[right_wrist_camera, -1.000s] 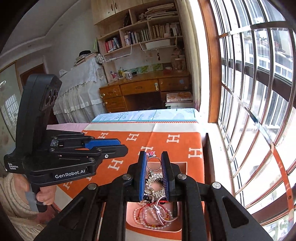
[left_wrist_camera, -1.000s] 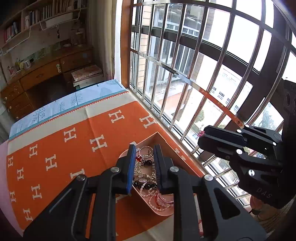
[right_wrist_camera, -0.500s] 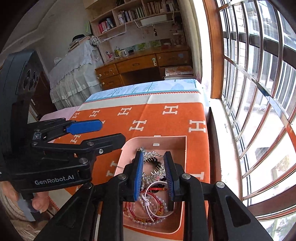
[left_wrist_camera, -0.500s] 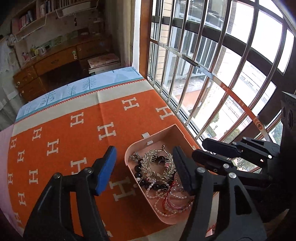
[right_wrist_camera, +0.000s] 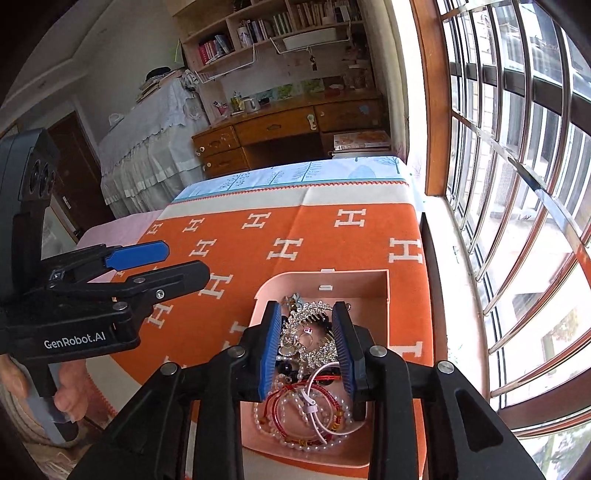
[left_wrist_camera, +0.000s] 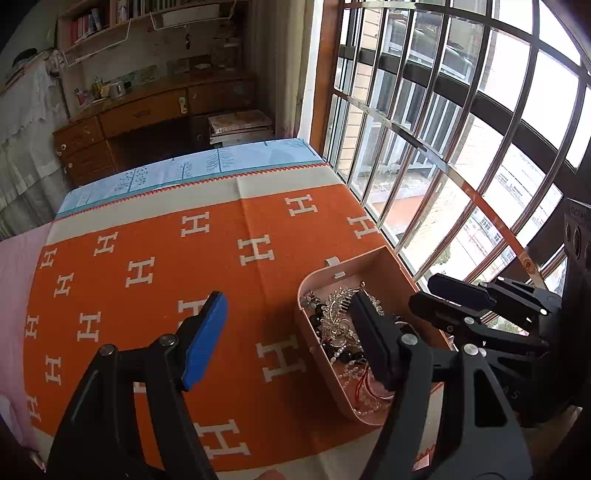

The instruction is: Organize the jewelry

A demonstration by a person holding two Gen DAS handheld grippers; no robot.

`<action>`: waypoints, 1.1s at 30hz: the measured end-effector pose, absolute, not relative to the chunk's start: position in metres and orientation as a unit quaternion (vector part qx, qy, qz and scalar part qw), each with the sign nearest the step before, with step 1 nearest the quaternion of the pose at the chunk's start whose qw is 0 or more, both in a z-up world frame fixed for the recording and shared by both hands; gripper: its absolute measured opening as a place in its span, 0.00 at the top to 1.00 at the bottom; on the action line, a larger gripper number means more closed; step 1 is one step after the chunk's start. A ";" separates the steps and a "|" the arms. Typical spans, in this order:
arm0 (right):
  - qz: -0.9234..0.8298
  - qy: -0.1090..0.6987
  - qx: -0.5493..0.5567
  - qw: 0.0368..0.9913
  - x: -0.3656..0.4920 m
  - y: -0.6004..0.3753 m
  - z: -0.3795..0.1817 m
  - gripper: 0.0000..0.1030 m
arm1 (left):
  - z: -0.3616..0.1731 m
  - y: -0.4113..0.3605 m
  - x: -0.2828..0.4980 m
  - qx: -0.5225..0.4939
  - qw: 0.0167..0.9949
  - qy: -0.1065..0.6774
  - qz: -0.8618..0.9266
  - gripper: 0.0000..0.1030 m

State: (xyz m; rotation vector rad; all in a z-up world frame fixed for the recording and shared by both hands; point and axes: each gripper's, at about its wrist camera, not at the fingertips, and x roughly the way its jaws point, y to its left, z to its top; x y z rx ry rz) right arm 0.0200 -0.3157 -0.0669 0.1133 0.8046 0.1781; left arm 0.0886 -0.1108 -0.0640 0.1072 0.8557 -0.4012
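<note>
Home bedroom, bookshelves (right_wrist_camera: 266, 29), wooden desk (right_wrist_camera: 295, 125)

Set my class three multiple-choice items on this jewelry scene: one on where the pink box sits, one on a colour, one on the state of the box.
1. Where does the pink box sit on the orange cloth?
A. At the edge nearest the window
B. At the far end by the desk
C. On the floor

2. What colour are the pads of the right gripper?
A. Red
B. Blue
C. Green

3. What state is the box in?
A. Shut with a lid
B. Open and empty
C. Open and full of tangled jewelry

Answers: 1 A, its side lies along the cloth's window edge. 2 B, both inner faces are blue. 3 C, the silver hairpiece and bead strings show inside, no lid on.
</note>
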 end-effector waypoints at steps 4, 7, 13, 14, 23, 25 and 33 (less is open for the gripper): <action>0.083 0.390 0.059 0.915 0.013 -0.306 -0.069 0.67 | -0.065 -0.094 0.080 0.045 0.894 0.410 -0.174 0.35; 0.086 0.399 0.072 0.910 0.007 -0.300 -0.075 0.66 | -0.071 -0.083 0.074 0.049 0.894 0.420 -0.146 0.35; 0.090 0.415 0.088 0.901 -0.003 -0.282 -0.093 0.66 | -0.087 -0.064 0.056 0.056 0.892 0.432 -0.117 0.35; 0.091 0.419 0.089 0.899 -0.004 -0.278 -0.095 0.66 | -0.089 -0.061 0.052 0.059 0.892 0.434 -0.109 0.33; 0.094 0.420 0.070 0.900 -0.023 -0.244 -0.090 0.62 | -0.078 -0.026 0.028 0.047 0.905 0.418 -0.059 0.26; 0.099 0.414 0.070 0.902 -0.027 -0.238 -0.082 0.56 | -0.070 -0.019 0.024 0.038 0.909 0.411 -0.052 0.25; 0.122 0.365 0.061 0.921 -0.049 -0.209 -0.032 0.33 | -0.039 -0.007 0.003 0.027 0.916 0.399 -0.033 0.21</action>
